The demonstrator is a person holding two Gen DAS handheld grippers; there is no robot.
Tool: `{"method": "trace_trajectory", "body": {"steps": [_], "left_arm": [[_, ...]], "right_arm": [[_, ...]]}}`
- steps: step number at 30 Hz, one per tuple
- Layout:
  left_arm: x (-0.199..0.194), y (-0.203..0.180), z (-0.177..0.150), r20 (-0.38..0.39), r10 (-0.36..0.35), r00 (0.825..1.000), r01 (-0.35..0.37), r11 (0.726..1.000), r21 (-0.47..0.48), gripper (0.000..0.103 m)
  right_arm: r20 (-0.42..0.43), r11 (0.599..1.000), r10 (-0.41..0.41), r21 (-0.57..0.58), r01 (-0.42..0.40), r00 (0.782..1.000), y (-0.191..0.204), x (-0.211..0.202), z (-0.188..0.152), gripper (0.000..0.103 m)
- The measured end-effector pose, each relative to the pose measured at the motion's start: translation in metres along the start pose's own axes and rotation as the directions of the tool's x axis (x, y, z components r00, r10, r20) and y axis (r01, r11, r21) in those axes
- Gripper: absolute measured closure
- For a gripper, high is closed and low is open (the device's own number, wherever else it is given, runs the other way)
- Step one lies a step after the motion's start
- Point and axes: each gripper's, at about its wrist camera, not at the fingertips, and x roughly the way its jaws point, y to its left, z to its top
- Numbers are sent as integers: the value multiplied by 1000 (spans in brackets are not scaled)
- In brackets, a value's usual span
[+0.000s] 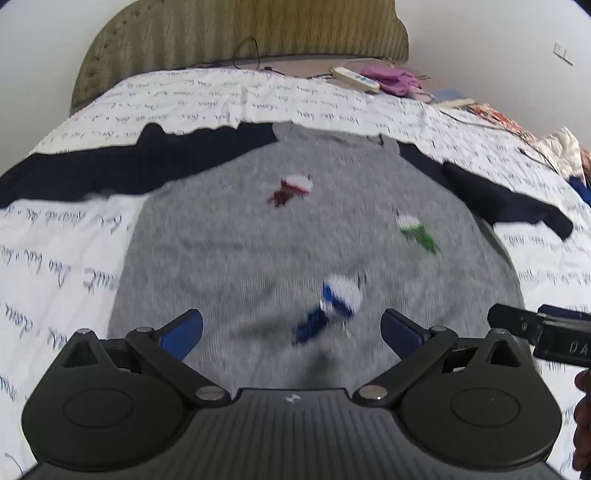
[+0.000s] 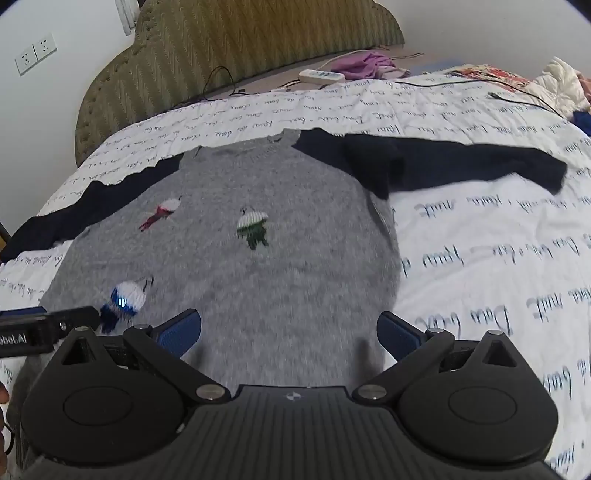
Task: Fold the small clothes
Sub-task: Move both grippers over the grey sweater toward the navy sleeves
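Observation:
A small grey sweater (image 1: pixel 236 236) (image 2: pixel 295 266) with dark navy sleeves lies flat on the bed, neck toward the headboard. Red, green and blue knitted figures dot its front. Its left sleeve (image 1: pixel 110 166) stretches out; the right sleeve (image 2: pixel 461 162) is partly bunched near the shoulder. My left gripper (image 1: pixel 291 332) hovers open over the sweater's lower front, near the blue figure (image 1: pixel 340 299). My right gripper (image 2: pixel 288 332) hangs open over the lower right part of the body, nothing between its fingers. Each gripper's side shows at the other view's edge.
The white bedsheet (image 2: pixel 480 258) with script print covers the bed. At the head are a padded headboard (image 1: pixel 240 33), a power strip (image 1: pixel 356 79), cables and a purple cloth (image 1: pixel 395 79). More heaped cloth (image 2: pixel 561 81) lies at the far right.

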Motion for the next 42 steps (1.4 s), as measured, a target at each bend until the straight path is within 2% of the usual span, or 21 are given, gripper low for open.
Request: {"method": "trace_trajectory", "body": {"steps": [3,10,17,22,27,34,39,42], "left_arm": [[0,0,11,21,5,1000,-5,1000,-3,0],[6,-5,32,63,8,998,-11,998,58,0],[42,-14,61,78,68,995,-75,992,97,0],[77,-27,88,59,76,995,-82,991,105,0],[108,-49,97,18,66,998,-67,991,119,0],[134,-70,98,-39,49,998,-43,990,137,0],[139,-81,98,-23,37,999,-33,987,157,0],[148,-84,94,-44,37,998,-30,987,157,0]], "right_arm": [[-6,1000,13,-3,-13,1000,-1,9,13,0],[-2,999,4,-48,-4,1000,1,21,38,0],[8,999,-10,-39,10,1000,-8,34,56,0],[18,999,-20,-49,20,1000,-22,54,84,0],[-13,997,-70,28,70,997,-54,81,105,0],[-22,996,-86,36,87,996,-71,101,112,0],[-23,995,-90,43,91,996,-80,112,112,0],[-25,993,-96,67,97,995,-91,117,112,0]]}}
